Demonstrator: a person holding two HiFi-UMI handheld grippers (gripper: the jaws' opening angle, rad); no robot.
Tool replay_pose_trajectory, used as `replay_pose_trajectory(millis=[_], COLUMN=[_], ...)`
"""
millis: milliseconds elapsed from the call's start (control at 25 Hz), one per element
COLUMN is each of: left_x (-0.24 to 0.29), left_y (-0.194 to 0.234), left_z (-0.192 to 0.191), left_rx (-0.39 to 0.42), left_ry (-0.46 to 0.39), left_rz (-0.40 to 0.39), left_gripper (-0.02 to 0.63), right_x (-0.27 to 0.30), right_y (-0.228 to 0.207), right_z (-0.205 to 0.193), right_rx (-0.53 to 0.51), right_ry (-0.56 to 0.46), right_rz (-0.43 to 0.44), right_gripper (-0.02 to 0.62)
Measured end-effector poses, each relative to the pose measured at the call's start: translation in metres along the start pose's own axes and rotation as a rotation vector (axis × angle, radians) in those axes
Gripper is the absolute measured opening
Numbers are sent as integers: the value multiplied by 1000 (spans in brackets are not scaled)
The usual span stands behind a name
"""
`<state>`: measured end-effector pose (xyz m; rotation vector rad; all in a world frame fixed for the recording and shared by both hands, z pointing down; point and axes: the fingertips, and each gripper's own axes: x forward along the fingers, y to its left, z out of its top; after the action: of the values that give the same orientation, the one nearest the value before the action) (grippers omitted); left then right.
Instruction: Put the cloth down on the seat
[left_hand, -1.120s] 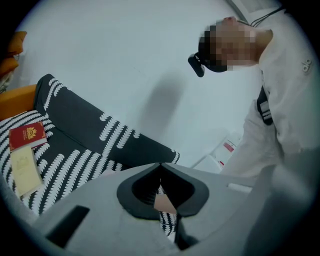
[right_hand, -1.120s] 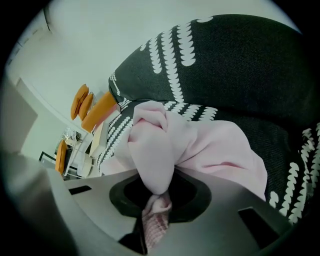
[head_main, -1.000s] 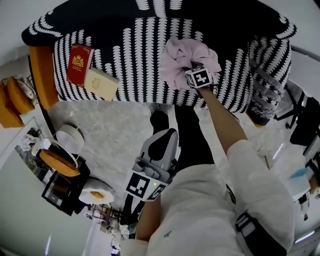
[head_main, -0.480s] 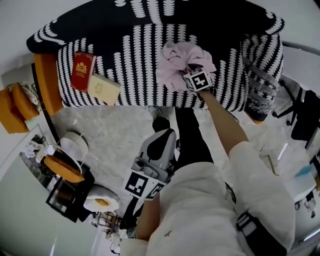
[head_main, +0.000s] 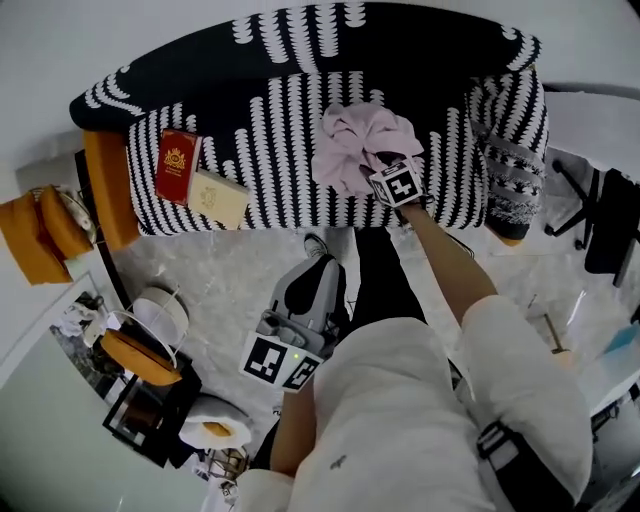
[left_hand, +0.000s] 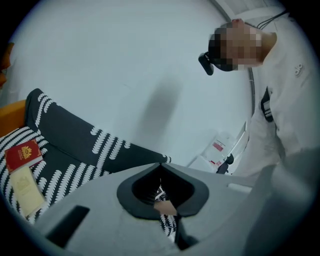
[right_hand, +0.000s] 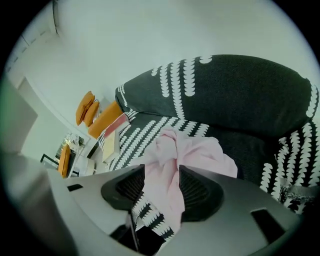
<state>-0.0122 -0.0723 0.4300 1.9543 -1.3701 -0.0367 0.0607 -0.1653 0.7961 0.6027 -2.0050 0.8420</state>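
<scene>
Pink, soft and crumpled, the cloth (head_main: 355, 145) lies bunched on the seat (head_main: 270, 150) of the black sofa (head_main: 380, 40) with white scalloped stripes, right of the seat's middle. The head view gives me only the marker cube of my right gripper (head_main: 383, 168) at the cloth's near edge. The right gripper view shows what that hides: my ribbed dark jaws stand wide apart, with a loose fold of the cloth lying between them, unpinched. My left gripper (head_main: 316, 268) hangs low above the pale marbled floor (head_main: 220, 260), well apart from the cloth, and its own view shows its jaws closed together on nothing. A glossy red book (head_main: 178, 165) and a flat cream book (head_main: 222, 197) lie touching near the seat's left end.
</scene>
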Motion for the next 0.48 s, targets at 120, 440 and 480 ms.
replay_pose_trajectory(millis=[120,440,480], left_x=[-9,-53,-62], left_y=[-2,-7,-8], left_z=[8,15,13], left_rx=[28,86,95], left_ry=[-7,-27,-28], left_rz=[-23,-106,-115], left_gripper=[12,12,12], right_x=[-22,-74,-78], right_y=[13,61,69], right_z=[5,-3,-6], right_rx=[27,47,46], right_ry=[-47,-138,-146], right_rz=[-4,-60,-72], right_gripper=[198,127,105])
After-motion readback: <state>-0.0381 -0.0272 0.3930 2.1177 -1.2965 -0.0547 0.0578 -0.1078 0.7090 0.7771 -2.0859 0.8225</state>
